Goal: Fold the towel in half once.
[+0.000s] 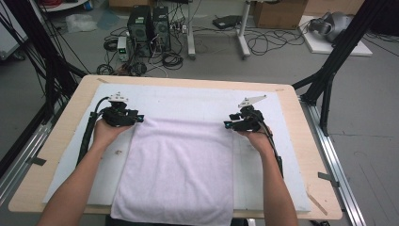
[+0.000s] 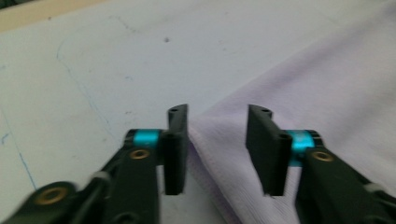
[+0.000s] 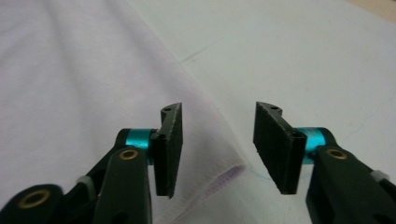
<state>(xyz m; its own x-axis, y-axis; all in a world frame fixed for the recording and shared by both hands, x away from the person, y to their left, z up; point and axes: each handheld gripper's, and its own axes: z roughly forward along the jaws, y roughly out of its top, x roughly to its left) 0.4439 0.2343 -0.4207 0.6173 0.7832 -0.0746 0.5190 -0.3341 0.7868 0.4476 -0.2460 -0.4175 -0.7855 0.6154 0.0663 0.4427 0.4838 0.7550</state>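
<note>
high: above, facing forward-down | tool views: close, slightly blurred | shared: towel point(image 1: 181, 165) corners

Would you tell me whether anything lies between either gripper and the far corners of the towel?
Nothing visible does. The left gripper and right gripper each stand open right at a far corner of the towel, with only bare white mat around.

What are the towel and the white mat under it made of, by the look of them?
Towel: soft woven cloth, probably cotton terry, matte pale lilac, with a stitched hem and gentle folds. Mat: smooth matte white sheet, perhaps foam or plastic; scuffs and pen marks show.
</note>
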